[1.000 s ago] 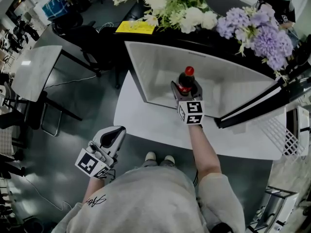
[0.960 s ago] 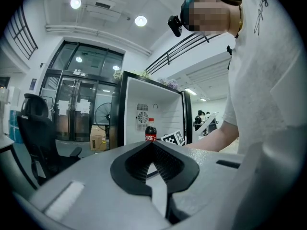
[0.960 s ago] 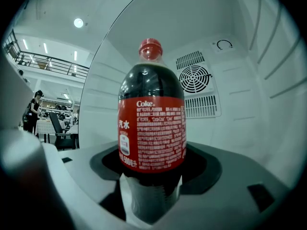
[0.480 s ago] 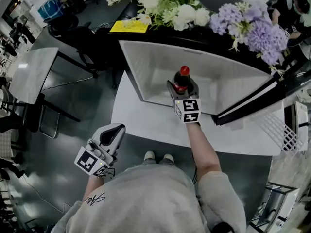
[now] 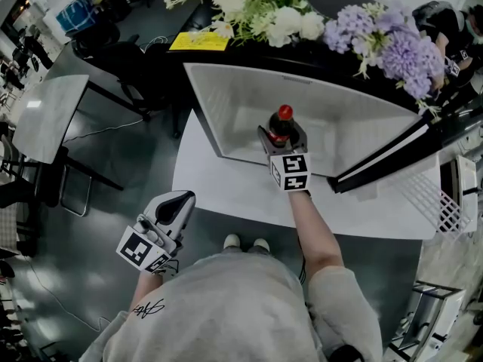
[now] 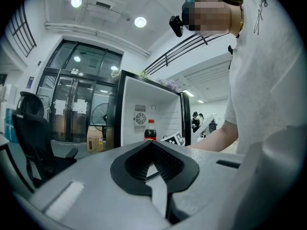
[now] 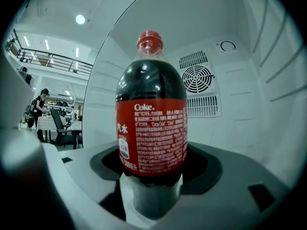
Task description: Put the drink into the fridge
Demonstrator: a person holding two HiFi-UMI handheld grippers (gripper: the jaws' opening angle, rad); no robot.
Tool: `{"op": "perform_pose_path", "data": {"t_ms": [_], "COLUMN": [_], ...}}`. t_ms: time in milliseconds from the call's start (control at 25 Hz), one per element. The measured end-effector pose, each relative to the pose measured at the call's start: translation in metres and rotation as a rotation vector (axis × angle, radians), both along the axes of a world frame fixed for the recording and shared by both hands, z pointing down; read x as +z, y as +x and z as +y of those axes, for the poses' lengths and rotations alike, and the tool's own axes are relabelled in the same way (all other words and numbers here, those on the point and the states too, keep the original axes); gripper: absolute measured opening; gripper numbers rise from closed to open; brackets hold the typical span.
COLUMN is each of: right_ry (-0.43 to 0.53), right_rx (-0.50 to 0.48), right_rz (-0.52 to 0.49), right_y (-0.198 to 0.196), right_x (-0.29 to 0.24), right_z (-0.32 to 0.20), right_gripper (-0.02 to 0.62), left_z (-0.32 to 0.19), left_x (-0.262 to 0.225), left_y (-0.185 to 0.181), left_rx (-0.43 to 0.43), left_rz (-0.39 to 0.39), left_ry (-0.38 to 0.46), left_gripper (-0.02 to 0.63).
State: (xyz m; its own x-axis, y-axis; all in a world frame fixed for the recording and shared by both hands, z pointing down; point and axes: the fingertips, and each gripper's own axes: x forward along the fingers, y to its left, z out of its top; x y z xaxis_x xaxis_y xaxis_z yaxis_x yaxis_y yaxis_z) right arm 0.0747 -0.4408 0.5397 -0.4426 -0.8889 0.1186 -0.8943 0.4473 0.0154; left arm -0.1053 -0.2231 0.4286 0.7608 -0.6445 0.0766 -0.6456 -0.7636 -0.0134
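Got the bottle (image 7: 151,114) clamped between the right gripper (image 5: 284,140) fingers, low on the body, just under the label. Upright, cap well above the fingertips, already inside the mouth of the fridge (image 5: 226,108). No telling about base contact with the fridge floor.

Looks nearly full, so probably hefty and a bit top-heavy for such a low grip. Smooth plastic, likely slippery, and squishy if squeezed hard. Would go for that narrow part below the label, and keep it vertical.

Room-wise: white walls well clear on either side of the fingers. Back wall with the fan grille (image 7: 196,79) straight ahead past the bottle, not touching. Open door (image 5: 392,161) off to the right of the fingers, probably close enough to clip when backing out. Front edge of the fridge just behind the fingers, so worth lifting clear of it too.

Left gripper (image 6: 153,171) fingers pressed together, nothing between them, hanging well back from all this.
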Motion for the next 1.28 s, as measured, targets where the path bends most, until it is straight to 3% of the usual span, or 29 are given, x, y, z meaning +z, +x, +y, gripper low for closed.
{"op": "perform_pose_path", "data": {"t_ms": [1280], "right_ry": [-0.017], "right_rx": [0.02], "right_rz": [-0.024], "right_y": [-0.001], "right_x": [-0.012], "right_z": [0.015], "right_gripper": [0.304], "left_z": [0.009], "left_x": [-0.003], "left_y": [0.004], "left_rx": [0.025], "left_rz": [0.007], "left_ry": [0.005], "left_gripper": [0.005]}}
